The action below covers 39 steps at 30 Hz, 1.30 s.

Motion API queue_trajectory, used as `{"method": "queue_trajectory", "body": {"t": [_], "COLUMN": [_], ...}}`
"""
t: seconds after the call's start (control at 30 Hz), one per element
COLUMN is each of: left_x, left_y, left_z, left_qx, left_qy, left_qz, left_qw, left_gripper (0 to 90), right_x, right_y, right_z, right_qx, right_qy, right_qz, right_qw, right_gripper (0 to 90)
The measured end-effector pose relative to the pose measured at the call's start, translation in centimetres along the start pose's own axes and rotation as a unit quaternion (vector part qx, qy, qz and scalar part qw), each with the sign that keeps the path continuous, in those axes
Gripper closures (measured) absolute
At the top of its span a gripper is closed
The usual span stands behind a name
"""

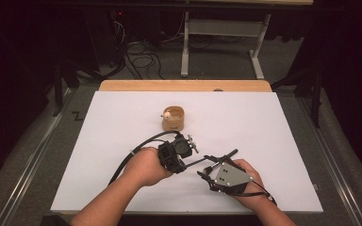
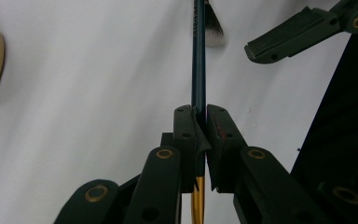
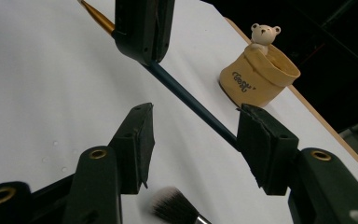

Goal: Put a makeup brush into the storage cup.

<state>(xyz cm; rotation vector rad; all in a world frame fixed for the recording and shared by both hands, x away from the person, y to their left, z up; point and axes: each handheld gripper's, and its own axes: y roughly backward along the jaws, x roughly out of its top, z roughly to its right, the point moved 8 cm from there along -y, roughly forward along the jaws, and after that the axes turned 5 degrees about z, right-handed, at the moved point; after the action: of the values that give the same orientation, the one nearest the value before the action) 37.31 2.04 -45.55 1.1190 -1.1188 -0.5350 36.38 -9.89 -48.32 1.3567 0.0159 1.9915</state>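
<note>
Pinching a thin, dark-blue brush (image 2: 199, 60) handle with gold end, my left gripper (image 2: 200, 126) holds it level above the matte white board (image 1: 99, 141). My right gripper (image 3: 196, 140) gapes half-wide around the handle, pads off it. Soft grey-tipped bristles (image 3: 172, 210) lie below. A tan, rounded bear cup (image 3: 258, 77) stands beyond, clear.

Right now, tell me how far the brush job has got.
Done: the left gripper is shut on the brush and holds its handle. In hand: the right gripper stands open around the handle, pads not pressing. Left: the bear cup stands apart up the table, with no brush in it.
</note>
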Motion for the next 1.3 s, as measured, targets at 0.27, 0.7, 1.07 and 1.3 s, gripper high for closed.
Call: {"method": "queue_trajectory", "body": {"t": [0.27,0.7,1.07,1.3], "left_x": [0.2,0.2,0.3,0.5], "left_y": [0.3,-0.5,-0.3,-0.2], "left_z": [0.6,1.1,1.2,1.4], "left_qx": [-0.004,-0.009,-0.009,-0.013], "left_qy": [-0.010,-0.014,-0.005,-0.007], "left_qz": [-0.006,-0.014,-0.011,-0.014], "left_qw": [0.9999,0.9998,0.9999,0.9998], "left_gripper": [83.0,83.0,83.0,83.0], "right_x": [0.1,0.0,0.2,-0.1], "right_y": [0.0,-0.1,-0.3,-0.7], "right_z": [0.1,0.3,0.5,0.5], "right_qx": [-0.002,0.001,0.012,0.025], "right_qy": [0.004,0.013,0.050,0.061], "right_qz": [0.001,-0.004,-0.009,-0.017], "right_qw": [1.0000,0.9999,0.9986,0.9977], "right_gripper": [46.0,45.5,48.1,50.8]}}
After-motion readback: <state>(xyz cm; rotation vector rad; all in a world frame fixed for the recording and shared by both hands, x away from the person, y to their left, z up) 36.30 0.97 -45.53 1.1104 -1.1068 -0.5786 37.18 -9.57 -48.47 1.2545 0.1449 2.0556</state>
